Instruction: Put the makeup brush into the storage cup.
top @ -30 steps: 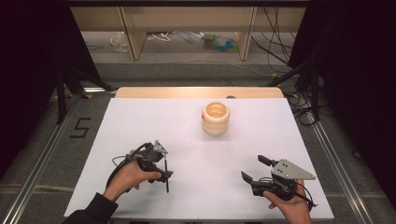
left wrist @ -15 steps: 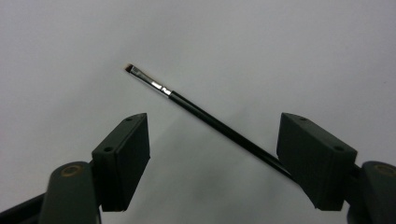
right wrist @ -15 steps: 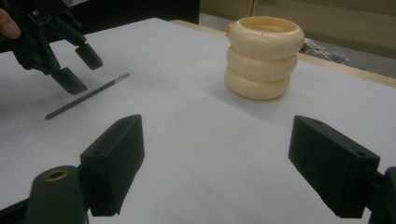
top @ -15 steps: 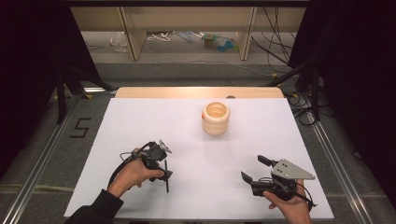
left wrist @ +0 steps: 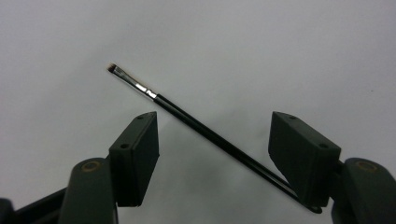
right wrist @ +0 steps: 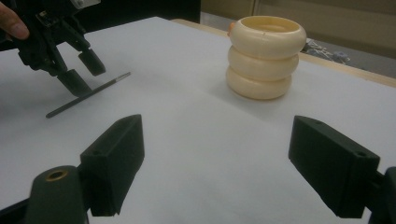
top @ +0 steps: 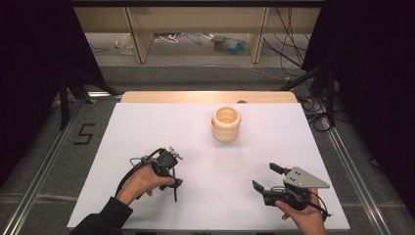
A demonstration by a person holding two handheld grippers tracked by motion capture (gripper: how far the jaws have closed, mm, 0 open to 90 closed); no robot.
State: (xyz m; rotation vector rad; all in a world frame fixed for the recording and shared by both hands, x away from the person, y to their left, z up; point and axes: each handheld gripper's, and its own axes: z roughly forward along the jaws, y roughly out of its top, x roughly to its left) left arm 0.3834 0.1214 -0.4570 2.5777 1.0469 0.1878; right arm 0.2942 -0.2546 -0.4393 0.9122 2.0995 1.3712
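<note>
Two jaws astride brush [left wrist: 210,135] — closing, left gripper [top: 172,182] pointing down

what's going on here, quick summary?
A person holds a gripper in each hand over a white table. The left gripper points down over a thin black brush lying flat; its jaws straddle the handle and have just been closing, not yet pressing it. The right gripper hangs open near the table edge, holding nothing. A cream ribbed pot stands farther back, untouched.
</note>
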